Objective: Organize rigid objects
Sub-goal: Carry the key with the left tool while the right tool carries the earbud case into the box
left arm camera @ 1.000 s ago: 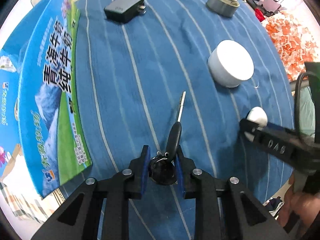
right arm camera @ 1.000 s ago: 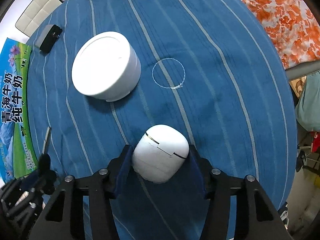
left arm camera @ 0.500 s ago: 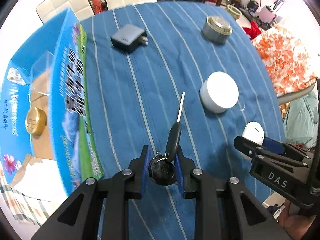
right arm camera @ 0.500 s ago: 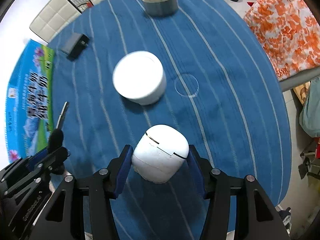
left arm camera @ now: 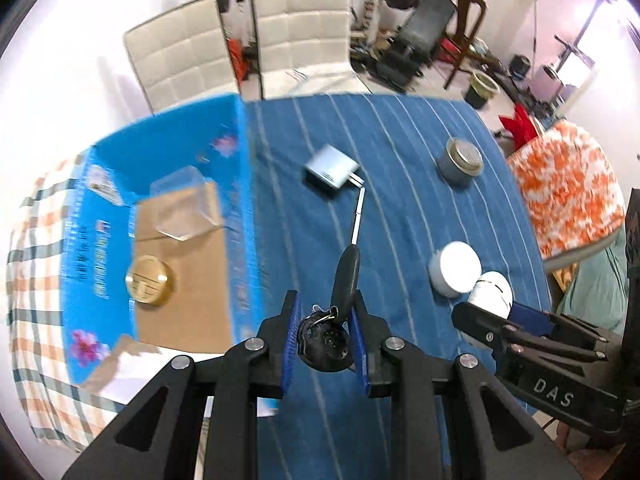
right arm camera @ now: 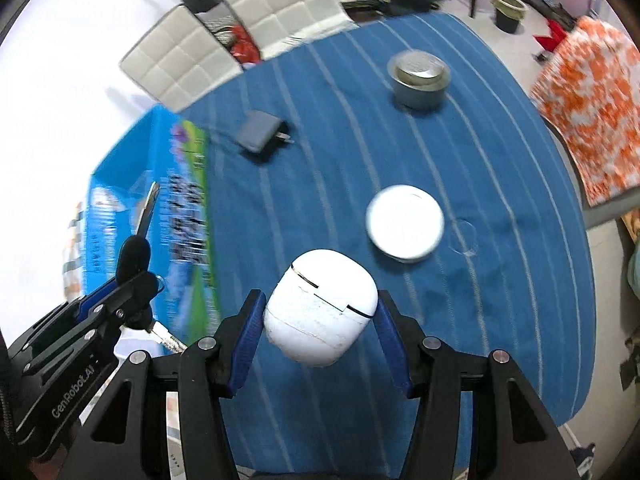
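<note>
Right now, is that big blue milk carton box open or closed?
Open. The left wrist view looks straight down into the blue box: its brown floor shows, with a gold round tin and a clear plastic case inside.

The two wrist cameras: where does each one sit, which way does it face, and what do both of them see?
Left wrist view: sits on the left gripper, looks forward and down over the blue table and the open box; shows its own fingers shut on the key, and the right gripper at the right.
Right wrist view: sits on the right gripper, faces the table; its fingers hold the white case; the left gripper shows at the left.
Shared: the charger, grey tin, white jar, box.
</note>
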Demonstrator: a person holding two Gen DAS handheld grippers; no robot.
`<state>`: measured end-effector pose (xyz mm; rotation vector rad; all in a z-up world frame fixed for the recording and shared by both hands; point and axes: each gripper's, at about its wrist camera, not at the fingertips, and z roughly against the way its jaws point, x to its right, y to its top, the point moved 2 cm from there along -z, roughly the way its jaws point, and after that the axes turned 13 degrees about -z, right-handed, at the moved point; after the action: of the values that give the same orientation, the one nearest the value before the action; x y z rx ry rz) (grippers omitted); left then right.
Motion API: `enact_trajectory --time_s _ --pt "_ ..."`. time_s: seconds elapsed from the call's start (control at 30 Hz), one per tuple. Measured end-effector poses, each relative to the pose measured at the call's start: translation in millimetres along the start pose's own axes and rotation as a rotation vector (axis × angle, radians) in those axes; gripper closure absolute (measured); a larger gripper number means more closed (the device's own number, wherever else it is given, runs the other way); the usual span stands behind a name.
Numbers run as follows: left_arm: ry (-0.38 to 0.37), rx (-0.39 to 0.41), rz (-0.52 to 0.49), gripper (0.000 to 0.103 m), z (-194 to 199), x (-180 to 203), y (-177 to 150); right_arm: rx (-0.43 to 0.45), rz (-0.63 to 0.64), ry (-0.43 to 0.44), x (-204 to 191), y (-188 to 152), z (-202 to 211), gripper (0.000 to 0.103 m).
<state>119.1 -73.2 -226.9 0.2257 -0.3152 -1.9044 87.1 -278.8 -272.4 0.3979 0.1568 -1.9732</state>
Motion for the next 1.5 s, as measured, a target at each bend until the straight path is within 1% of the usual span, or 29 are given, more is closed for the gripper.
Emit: enact_trajectory --time_s 0.17,0.37,0.5,0.53,0.6,0.7,0.93,1.1,1.17,1.4,1.47,1.5 --pt "0.043 0.025 0.046 0.082 15.2 -38.1 -7.3 -0.001 0.062 0.059 -50.7 -7.6 7.5 0.045" --pt "0.083 0.001 0.114 0.082 16.7 -92.1 -31.3 -0.042 0.122 0.109 -110.2 -23.3 -1.9 0.045" --pt "0.097 -0.038 0.150 0.082 6.6 -125.5 -52.2 -0.076 0.148 0.135 -144.0 -35.7 -15.9 0.045" --pt "0.100 -0.051 0.159 0.083 1.1 -134.7 -58.1 -0.091 0.151 0.145 -154.9 -39.5 -22.5 0.045" --pt "0.091 -0.072 0.173 0.089 -7.6 -145.3 -66.2 -0.113 0.152 0.163 -166.9 -43.8 -32.8 0.045" --pt "0.079 -0.107 0.190 0.089 -26.4 -162.2 -78.7 -0.150 0.156 0.176 -190.9 -53.2 -54.6 0.045" --pt "0.026 -0.164 0.234 0.089 -75.3 -190.8 -100.8 -0.199 0.193 0.147 -230.3 -69.4 -111.6 0.045" --pt "-0.008 -0.186 0.248 0.089 -95.1 -200.2 -105.7 -0.238 0.181 0.118 -237.0 -74.9 -141.1 0.045" --pt "-0.004 -0.193 0.251 0.089 -100.7 -204.0 -107.1 -0.250 0.178 0.098 -237.6 -75.7 -151.8 0.045" --pt "-0.018 -0.229 0.262 0.089 -115.9 -208.1 -114.4 -0.277 0.158 0.007 -236.5 -78.0 -186.8 0.045" --pt "-0.020 -0.239 0.272 0.089 -120.0 -210.6 -117.7 -0.284 0.162 -0.036 -237.3 -80.3 -197.1 0.045" --pt "-0.026 -0.243 0.278 0.089 -121.3 -211.2 -119.0 -0.291 0.152 -0.039 -236.1 -80.9 -200.7 0.045"
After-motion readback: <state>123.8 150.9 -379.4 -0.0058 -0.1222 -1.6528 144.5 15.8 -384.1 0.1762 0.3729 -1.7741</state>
